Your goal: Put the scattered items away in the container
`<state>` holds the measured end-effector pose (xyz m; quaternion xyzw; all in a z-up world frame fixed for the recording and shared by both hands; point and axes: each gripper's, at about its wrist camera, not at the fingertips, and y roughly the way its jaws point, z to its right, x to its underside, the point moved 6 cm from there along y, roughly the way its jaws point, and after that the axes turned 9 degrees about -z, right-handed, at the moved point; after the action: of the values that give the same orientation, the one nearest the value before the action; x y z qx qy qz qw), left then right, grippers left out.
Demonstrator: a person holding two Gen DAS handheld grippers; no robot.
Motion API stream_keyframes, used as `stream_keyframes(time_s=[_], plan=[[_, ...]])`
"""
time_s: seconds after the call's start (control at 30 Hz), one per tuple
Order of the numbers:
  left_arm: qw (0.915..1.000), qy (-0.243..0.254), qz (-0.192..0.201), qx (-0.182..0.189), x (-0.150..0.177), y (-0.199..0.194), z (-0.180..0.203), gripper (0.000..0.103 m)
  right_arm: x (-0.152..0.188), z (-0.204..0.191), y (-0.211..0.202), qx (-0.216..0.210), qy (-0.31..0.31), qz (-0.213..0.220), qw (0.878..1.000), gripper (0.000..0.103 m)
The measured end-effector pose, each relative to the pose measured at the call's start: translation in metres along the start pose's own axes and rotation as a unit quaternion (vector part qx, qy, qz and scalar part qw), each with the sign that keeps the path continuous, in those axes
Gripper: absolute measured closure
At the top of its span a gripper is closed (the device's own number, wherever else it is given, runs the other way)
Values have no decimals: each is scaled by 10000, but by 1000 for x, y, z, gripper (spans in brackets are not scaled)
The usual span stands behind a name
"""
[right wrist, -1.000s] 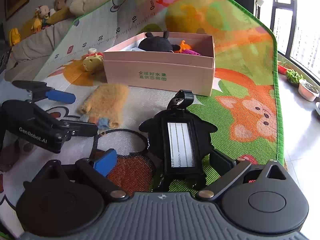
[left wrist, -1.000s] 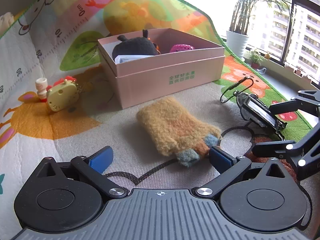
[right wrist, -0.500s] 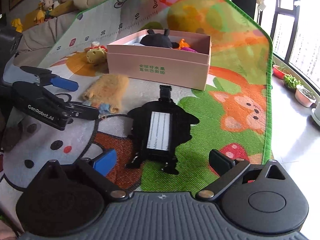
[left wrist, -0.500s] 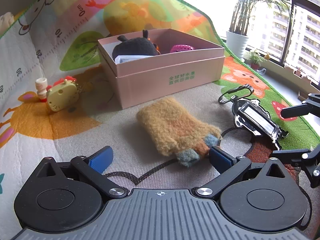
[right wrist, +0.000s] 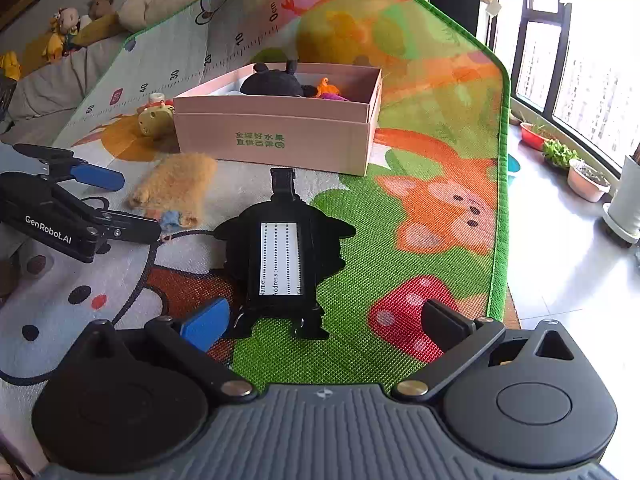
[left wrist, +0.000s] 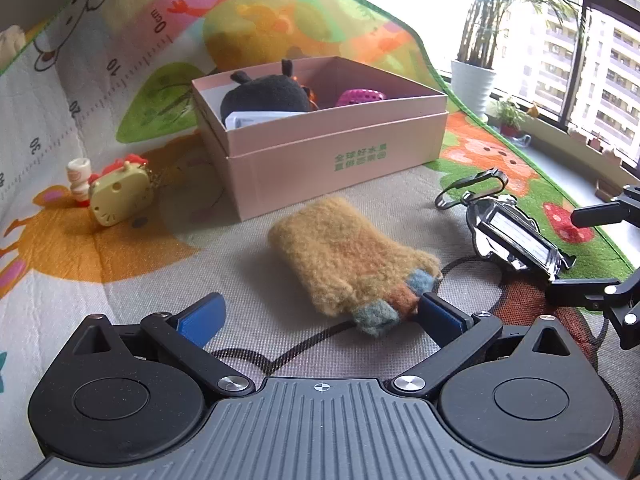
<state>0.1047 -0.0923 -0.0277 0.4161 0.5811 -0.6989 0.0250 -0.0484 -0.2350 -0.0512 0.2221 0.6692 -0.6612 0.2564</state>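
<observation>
The black turtle-shaped luggage tag with a white address card (right wrist: 282, 264) just lies flat on the colourful cartoon play mat (right wrist: 440, 128), in front of the pink cardboard box (right wrist: 276, 136) and beside the fuzzy orange paw-shaped pouch (left wrist: 348, 256), with the right gripper (right wrist: 320, 324) and left gripper (left wrist: 320, 314) both spread wide, holding nothing.

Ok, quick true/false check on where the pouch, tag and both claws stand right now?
1. The fuzzy pouch lies on the mat outside the pink box. True.
2. The right claw is clamped on the luggage tag. False: it is open, the tag lying on the mat.
3. The left claw is open. True.
4. The pink box holds nothing. False: a black plush sits inside.
</observation>
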Motion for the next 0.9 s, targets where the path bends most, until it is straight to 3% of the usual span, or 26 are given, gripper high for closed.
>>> stream_keyframes(time_s=[0.27,0.33,0.57,0.9], plan=[[9923,944,-115,798,-6,5,38,0,2,1,1,-57,61,82,9999,0],[9913,1021,-129,819,-2,3,42,0,3,1,1,-68,65,101,9999,0],[9962,691,-217,474,8,-7,31,0,3,1,-1,-70,83,114,9999,0],[9985,117,-92,-529,14,-18,-13,0,-2,-19,-7,-173,-187,58,9997,0]])
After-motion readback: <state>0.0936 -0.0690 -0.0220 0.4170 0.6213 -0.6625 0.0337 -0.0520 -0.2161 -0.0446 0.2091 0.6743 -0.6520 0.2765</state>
